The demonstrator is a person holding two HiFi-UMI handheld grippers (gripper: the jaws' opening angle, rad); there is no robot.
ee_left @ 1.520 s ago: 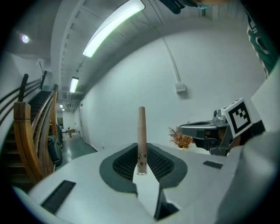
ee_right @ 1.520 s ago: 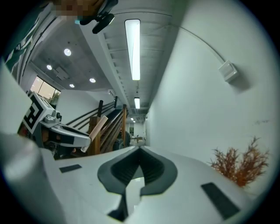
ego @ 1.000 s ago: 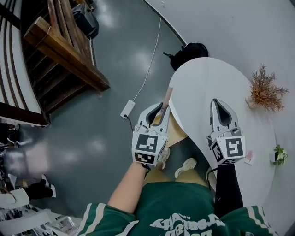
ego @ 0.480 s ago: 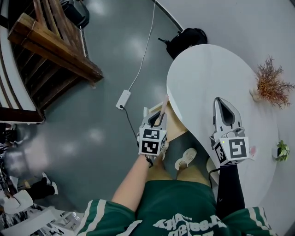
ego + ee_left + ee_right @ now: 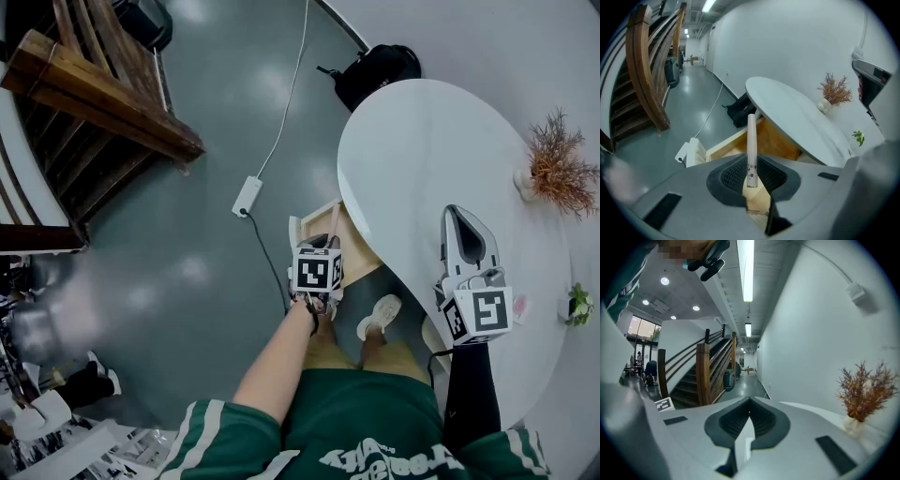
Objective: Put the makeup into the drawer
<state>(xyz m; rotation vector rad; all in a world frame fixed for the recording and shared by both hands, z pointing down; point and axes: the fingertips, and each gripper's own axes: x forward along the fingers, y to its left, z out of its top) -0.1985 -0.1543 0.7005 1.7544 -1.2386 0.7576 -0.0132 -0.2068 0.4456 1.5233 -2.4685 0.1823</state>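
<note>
My left gripper (image 5: pixel 322 246) is shut on a slim pale-pink makeup tube (image 5: pixel 332 223), which sticks out forward between the jaws (image 5: pixel 751 140). It hangs tilted downward over the open wooden drawer (image 5: pixel 363 255) that stands out from under the white table (image 5: pixel 422 159). The drawer's light wooden inside (image 5: pixel 776 140) shows just beyond the tube's tip. My right gripper (image 5: pixel 457 216) hovers above the table's right part, its jaws together with nothing between them (image 5: pixel 750 414).
A dried plant in a vase (image 5: pixel 555 169) and a small green plant (image 5: pixel 576 307) stand on the table's right side. On the floor lie a black backpack (image 5: pixel 380 70) and a white power strip (image 5: pixel 247 195) with its cable. A wooden staircase (image 5: pixel 103 103) rises at the left.
My left gripper has dropped well down with the tube and tipped toward the drawer. The right gripper has sunk a little above the table.
</note>
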